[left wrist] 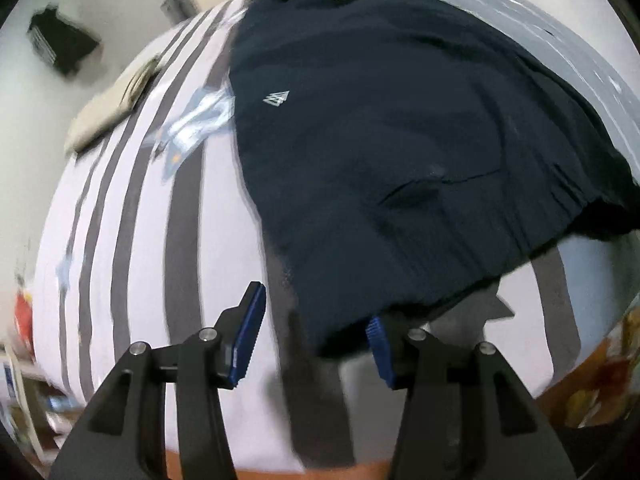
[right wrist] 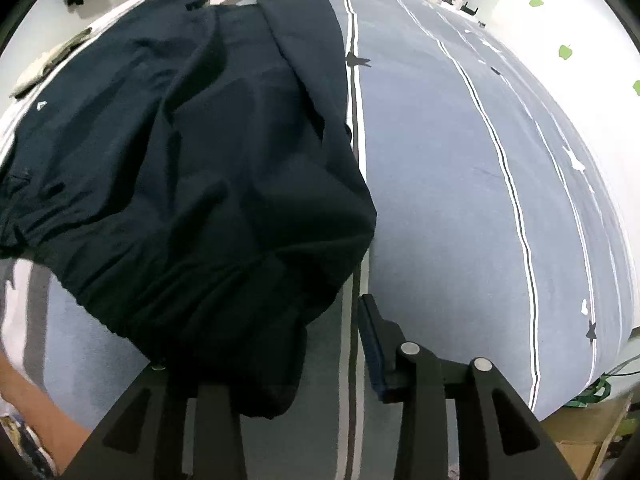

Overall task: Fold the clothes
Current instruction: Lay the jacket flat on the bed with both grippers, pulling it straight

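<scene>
Two wrist views over a bed (right wrist: 460, 184) that carries a single dark navy garment (left wrist: 380, 128).

Edges and free room. In the left wrist view, the bed cover (left wrist: 132, 216) is white with grey stripes on the left side and bare from the garment's left edge out to the bed's left edge, apart from a beige folded cloth (left wrist: 116, 104) lying near the far-left edge. In the right wrist view, the blue-grey half of the cover, marked with thin white-and-dark lines and small stars, lies bare from the garment's right edge to the bed's right edge. The near edge of the bed runs just below both grippers.

Garment. It lies spread across the middle of the bed, from the far edge to close by the near edge, with a small white triangular logo (left wrist: 277, 98) near its left side. Its gathered near hem is rumpled.

Grippers. The left gripper (left wrist: 316, 340) stands with its jaws parted; the near-left corner of the hem lies against the right blue pad (left wrist: 380, 350), while the left pad stands clear over bare cover. The right gripper (right wrist: 264, 356) is likewise released: the near-right corner of the garment drapes over its left finger and hides it, and the right finger (right wrist: 376, 344) stands apart from the cloth.
</scene>
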{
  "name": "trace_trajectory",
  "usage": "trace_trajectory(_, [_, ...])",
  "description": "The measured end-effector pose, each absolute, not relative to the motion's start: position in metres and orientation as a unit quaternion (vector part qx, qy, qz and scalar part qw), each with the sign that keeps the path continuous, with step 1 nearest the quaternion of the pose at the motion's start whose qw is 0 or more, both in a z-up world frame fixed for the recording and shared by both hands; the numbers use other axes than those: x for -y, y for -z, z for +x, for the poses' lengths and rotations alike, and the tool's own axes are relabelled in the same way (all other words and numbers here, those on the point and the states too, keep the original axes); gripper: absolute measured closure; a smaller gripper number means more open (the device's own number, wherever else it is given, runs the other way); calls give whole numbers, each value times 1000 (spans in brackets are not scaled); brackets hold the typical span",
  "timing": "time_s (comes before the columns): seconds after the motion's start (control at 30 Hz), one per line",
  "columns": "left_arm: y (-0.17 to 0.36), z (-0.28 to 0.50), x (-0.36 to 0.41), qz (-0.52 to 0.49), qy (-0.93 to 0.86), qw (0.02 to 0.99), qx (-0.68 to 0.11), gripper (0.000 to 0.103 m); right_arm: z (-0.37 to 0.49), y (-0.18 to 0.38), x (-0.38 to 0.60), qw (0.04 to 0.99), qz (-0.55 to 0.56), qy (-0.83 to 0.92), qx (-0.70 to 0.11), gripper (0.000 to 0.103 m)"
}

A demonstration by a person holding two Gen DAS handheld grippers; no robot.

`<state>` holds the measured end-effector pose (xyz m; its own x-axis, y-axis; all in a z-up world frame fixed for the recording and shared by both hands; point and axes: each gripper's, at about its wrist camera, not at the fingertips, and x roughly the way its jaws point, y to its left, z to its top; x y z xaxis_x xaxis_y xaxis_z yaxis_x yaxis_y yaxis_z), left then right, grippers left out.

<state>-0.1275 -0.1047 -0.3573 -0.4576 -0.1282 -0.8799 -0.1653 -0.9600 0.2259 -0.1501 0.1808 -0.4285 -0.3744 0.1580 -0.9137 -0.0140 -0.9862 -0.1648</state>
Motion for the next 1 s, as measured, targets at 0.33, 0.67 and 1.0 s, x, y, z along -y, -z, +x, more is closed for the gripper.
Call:
trace_trajectory(0.33, [326, -144, 110, -482, -872, 10, -83, 99, -155, 427, -190, 70, -548, -834, -8, 97])
trace_trajectory(0.67, [361, -105, 166, -572, -819, -44, 12, 94, -146, 405, -174, 17, -540, -841, 36, 96])
trace_trajectory(1.0, [344, -63, 165, -616, -786, -46, 21, 85, -132, 408, -176, -10, -560, -825, 83, 88])
